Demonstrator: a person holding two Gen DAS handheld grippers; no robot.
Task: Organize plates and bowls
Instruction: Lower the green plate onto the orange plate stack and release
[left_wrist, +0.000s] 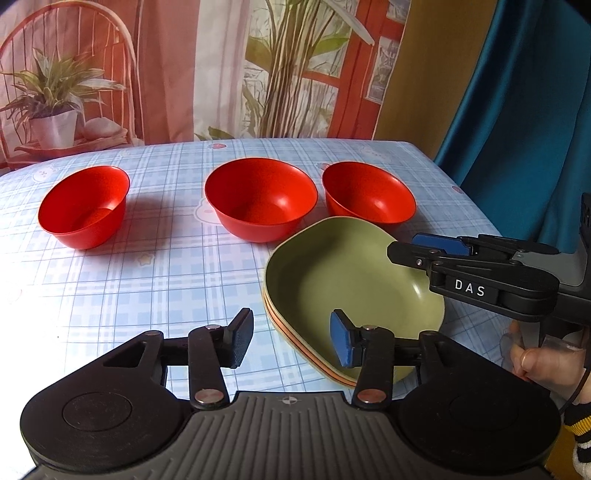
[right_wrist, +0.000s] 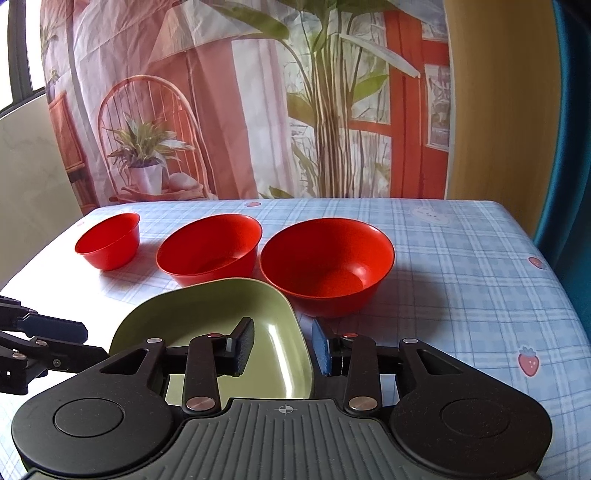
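Observation:
A stack of rounded-square plates, green plate (left_wrist: 343, 273) on top with orange and cream rims under it, lies on the checked tablecloth (left_wrist: 147, 280). Behind it stand three red bowls: left (left_wrist: 85, 206), middle (left_wrist: 260, 199), right (left_wrist: 369, 194). My left gripper (left_wrist: 291, 339) is open, the stack's left rim between its fingers without pad contact. My right gripper (right_wrist: 281, 347) is open too, straddling the green plate's (right_wrist: 207, 314) right rim, one finger over the inside and one outside. The right gripper (left_wrist: 400, 249) reaches in from the right in the left wrist view.
The bowls stand in a row (right_wrist: 109, 242), (right_wrist: 208, 249), (right_wrist: 327, 266) across the table's far half. The table's right edge (right_wrist: 546, 280) drops off beside a blue curtain. A printed backdrop hangs behind the far edge. A person's hand (left_wrist: 535, 362) holds the right gripper's handle.

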